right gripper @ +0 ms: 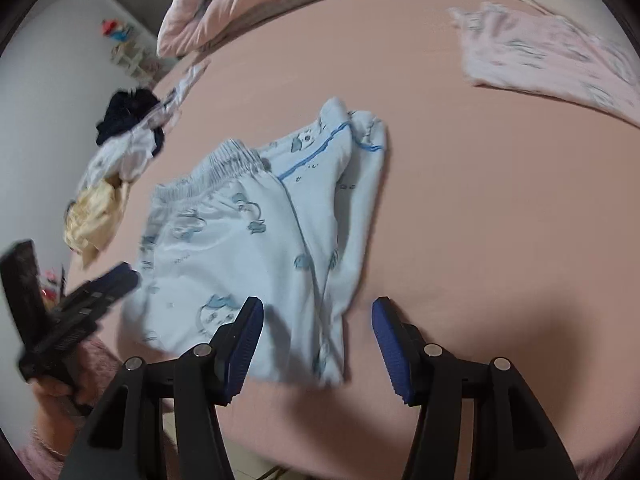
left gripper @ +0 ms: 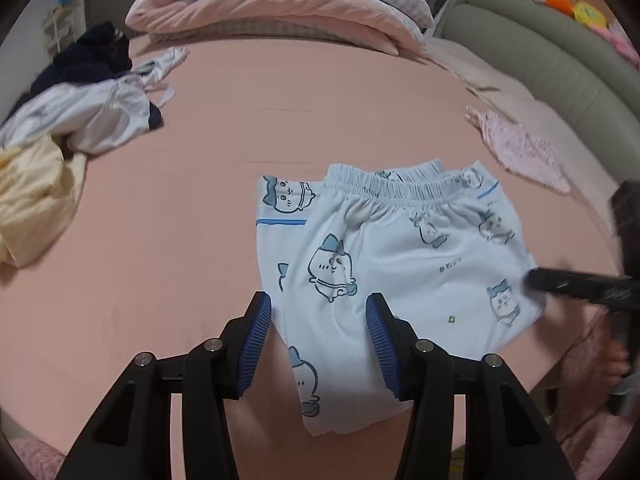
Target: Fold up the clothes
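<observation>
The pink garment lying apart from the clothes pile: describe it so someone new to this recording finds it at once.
Start at the pink bed sheet, then the pale blue cartoon-print pants spread in the middle. Beyond them, toward the grey headboard, lies the pink garment: flat, alone, faintly printed, unlike the heaped white, navy and yellow clothes opposite.

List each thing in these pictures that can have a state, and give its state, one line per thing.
light blue printed pants: partly folded, flat on bed
left gripper: open, over the pants
right gripper: open, holding nothing
pink garment: laid flat, apart
clothes pile: crumpled, unfolded
pink quilt: folded, at the bed's far end
</observation>
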Motion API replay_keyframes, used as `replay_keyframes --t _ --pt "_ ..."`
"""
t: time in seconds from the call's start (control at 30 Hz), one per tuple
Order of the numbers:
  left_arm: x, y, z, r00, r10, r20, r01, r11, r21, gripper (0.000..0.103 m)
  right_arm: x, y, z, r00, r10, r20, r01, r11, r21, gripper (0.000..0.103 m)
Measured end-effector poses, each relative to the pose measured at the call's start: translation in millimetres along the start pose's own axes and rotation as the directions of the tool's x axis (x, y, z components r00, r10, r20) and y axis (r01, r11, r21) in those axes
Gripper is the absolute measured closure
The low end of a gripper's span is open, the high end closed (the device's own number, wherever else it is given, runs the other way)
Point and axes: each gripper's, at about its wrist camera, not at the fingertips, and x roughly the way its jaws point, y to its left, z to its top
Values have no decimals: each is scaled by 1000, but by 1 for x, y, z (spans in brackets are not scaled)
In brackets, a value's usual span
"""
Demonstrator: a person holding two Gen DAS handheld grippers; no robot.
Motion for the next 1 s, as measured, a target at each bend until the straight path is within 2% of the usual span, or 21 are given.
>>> replay_keyframes --t 0.03,0.07,0.1,0.13,0.23,0.37,0.43,0.5,0.57,0.67,0.7,0.73,0.8,0.87,0.93,1.0 --pt "-2 3 1 1000 -8 6 8 1000 -13 56 2 4 3 1000 -9 9 9 1000 -15 49" --pt "-4 6 2 1000 -16 12 17 1000 -23 56 1 8 7 1000 -1 9 1 1000 -24 58" --pt "-6 10 2 1000 -20 17 21 999 -37 56 0 13 10 1000 9 9 -9 999 -33 87" --pt "-8 14 1 999 -24 20 25 998 -50 56 -1 17 13 1000 19 8 -19 999 -42 92" --pt "-7 23 1 1000 -26 9 27 997 -72 56 -10 47 23 999 -1 39 7 991 -136 93" --pt "-4 26 2 1000 -18 -1 18 997 -80 56 -16 107 33 997 76 32 -66 966 -249 93" --pt "-3 27 3 1000 11 0 -11 997 -81 56 -9 133 32 994 111 16 -102 954 -283 93" --pt "-3 31 3 999 32 -2 -32 995 -95 56 12 149 28 994 108 -22 -110 949 -296 89" --pt "-2 34 3 1000 24 -1 -24 992 -120 56 44 148 23 993 76 -93 -99 957 -272 87" --pt "-6 43 2 1000 2 14 0 987 -159 56 52 138 22 981 130 -147 -157 969 -192 81" --pt "-8 44 1 999 -18 28 22 986 -168 56 45 138 24 975 161 -151 -187 966 -176 71" --pt "-12 43 1 997 -51 50 59 983 -172 56 39 138 25 969 192 -154 -216 963 -160 68" --pt "-18 40 1 989 -117 90 131 976 -176 56 13 138 23 972 207 -114 -226 956 -190 67" --pt "-19 29 3 979 -176 98 189 971 -148 56 -14 134 19 974 220 -45 -225 953 -204 67" --pt "-20 18 4 967 -234 104 246 962 -120 56 -37 120 15 971 238 34 -229 958 -173 67" --pt "-22 7 6 950 -292 109 302 949 -91 56 -43 99 13 972 223 66 -216 971 -100 67"
